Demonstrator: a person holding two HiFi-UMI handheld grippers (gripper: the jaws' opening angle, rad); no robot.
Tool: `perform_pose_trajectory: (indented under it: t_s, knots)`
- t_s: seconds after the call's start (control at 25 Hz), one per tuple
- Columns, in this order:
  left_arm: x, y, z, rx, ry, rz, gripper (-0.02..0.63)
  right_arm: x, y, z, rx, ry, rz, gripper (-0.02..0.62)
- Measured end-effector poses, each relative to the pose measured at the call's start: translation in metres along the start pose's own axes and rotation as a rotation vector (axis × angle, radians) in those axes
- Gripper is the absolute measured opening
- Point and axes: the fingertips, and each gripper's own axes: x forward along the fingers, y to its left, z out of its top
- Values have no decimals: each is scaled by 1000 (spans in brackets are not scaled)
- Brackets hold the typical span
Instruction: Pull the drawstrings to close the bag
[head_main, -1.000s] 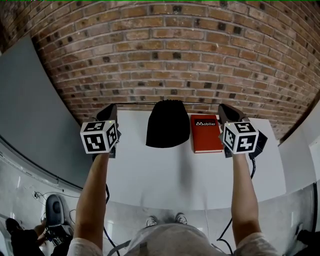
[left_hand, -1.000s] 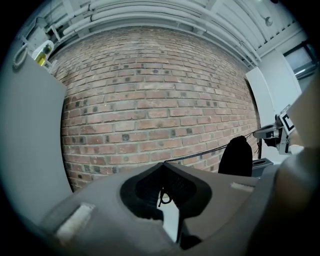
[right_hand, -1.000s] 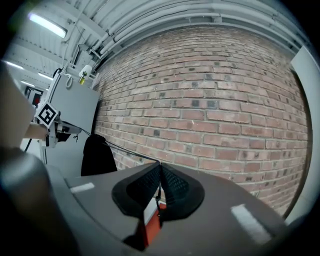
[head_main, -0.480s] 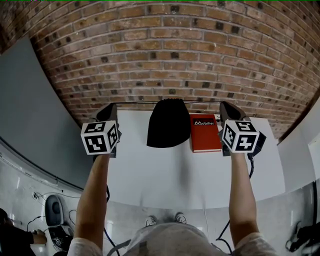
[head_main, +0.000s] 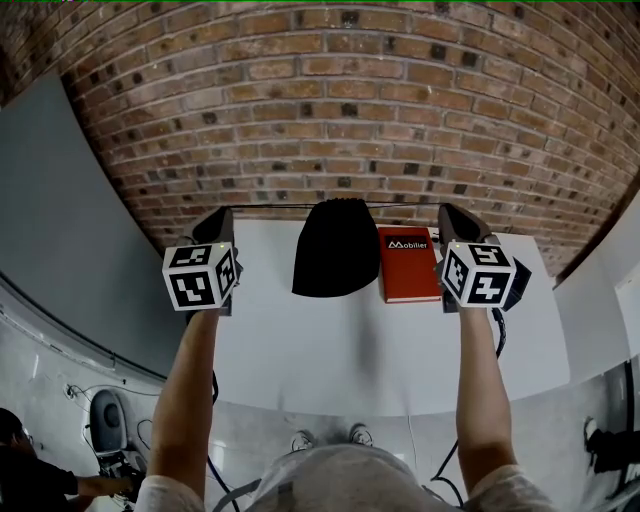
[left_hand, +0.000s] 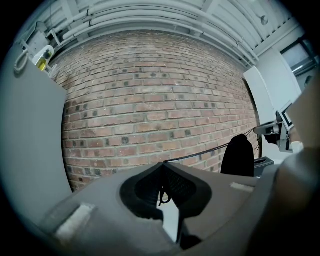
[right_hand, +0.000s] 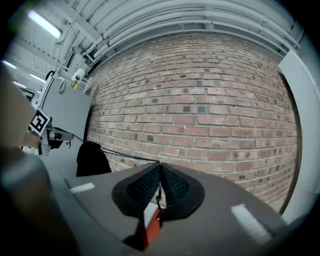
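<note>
Drawstrings (head_main: 275, 207) stretch taut from the cinched mouth of the black bag (head_main: 335, 250), beside the red book (head_main: 410, 268) on the white table (head_main: 340, 350), to the left gripper (head_main: 225, 213) and right gripper (head_main: 446, 210), each pinched shut on a cord end, so closing looks practically finished, with only release remaining.

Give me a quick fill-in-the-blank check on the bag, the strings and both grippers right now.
The black fabric drawstring bag sits left of a ___ hardcover book.
The left gripper and right gripper are each ___ on a thin black drawstring.
Behind the white table is a ___ wall.
Missing: red; shut; brick.
</note>
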Motion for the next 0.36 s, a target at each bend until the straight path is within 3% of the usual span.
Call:
perform_pose_trajectory:
  t_s: [0.36]
  knots:
    - [0,1,-1,5,-1,2,6,-1,1,1,-6,-4,-8,6]
